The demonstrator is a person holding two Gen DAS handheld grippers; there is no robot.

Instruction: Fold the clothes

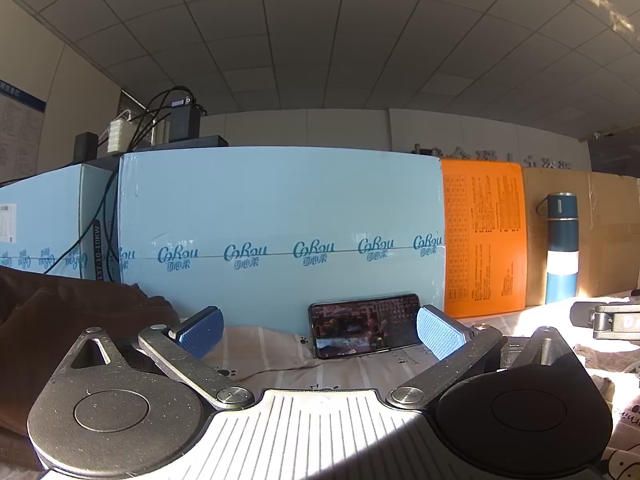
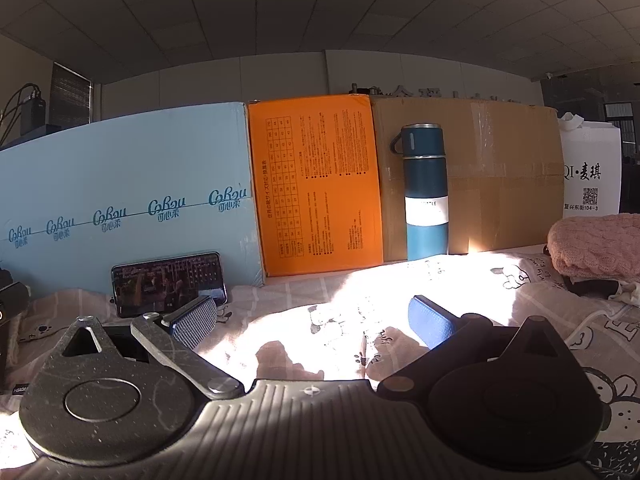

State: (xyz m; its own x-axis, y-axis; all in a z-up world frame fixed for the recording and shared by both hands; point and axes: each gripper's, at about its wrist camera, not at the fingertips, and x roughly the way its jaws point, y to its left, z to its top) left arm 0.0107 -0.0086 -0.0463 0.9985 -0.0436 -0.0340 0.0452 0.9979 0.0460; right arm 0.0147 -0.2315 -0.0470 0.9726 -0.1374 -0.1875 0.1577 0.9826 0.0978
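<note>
My left gripper (image 1: pixel 318 332) was spread wide with nothing in it, and my right gripper (image 2: pixel 312 318) likewise, both over the printed sheet (image 2: pixel 340 304). Only the left view showed the brown garment (image 1: pixel 60 320) at lower left; only the right showed the pink knit (image 2: pixel 596 248) at right edge. The blue box (image 1: pixel 280 216) read "Cobou"; the phone (image 1: pixel 365 325) leaned against it.

Brown garment (image 1: pixel 60 320): dark, crumpled in a heap, lower left of the left wrist frame, lying on the patterned sheet. Pink knitted garment (image 2: pixel 596 244): chunky cable texture, bunched in a mound, right edge of the right wrist frame.
</note>
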